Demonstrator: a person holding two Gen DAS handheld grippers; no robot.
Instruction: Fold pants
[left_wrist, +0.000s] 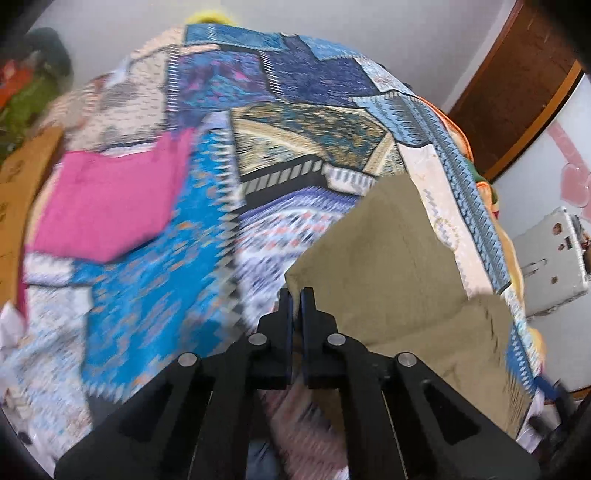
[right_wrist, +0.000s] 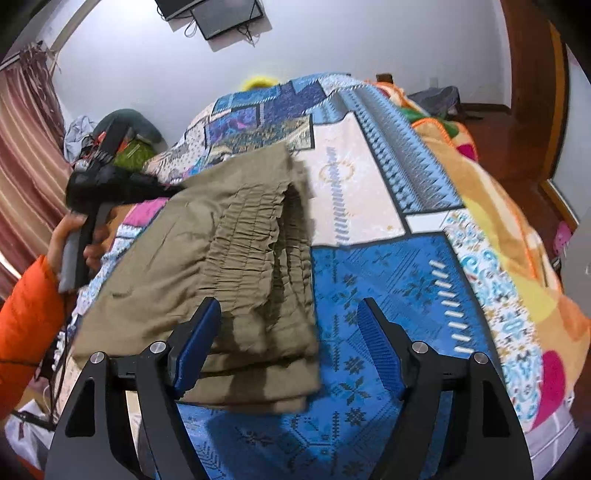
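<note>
Olive pants (right_wrist: 207, 266) lie folded on the quilt (right_wrist: 369, 258) — left claw (left_wrist: 296, 295) clenched (empty), right claw (right_wrist: 288, 314) released.

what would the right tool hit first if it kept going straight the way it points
Most likely the bedspread: the open right tool points down at its blue patch, with nothing between. The pants' folded edge lies just under its left finger, so it might brush that too; depth is unclear.

1. The olive-khaki pants (right_wrist: 207, 266) lie folded into a stack of layers on the patterned patchwork bedspread (right_wrist: 373, 266).
2. Their gathered elastic waistband (right_wrist: 251, 225) faces up, ruched in several rows.
3. In the left wrist view the pants (left_wrist: 388, 258) spread flat near the bedspread's edge.
</note>
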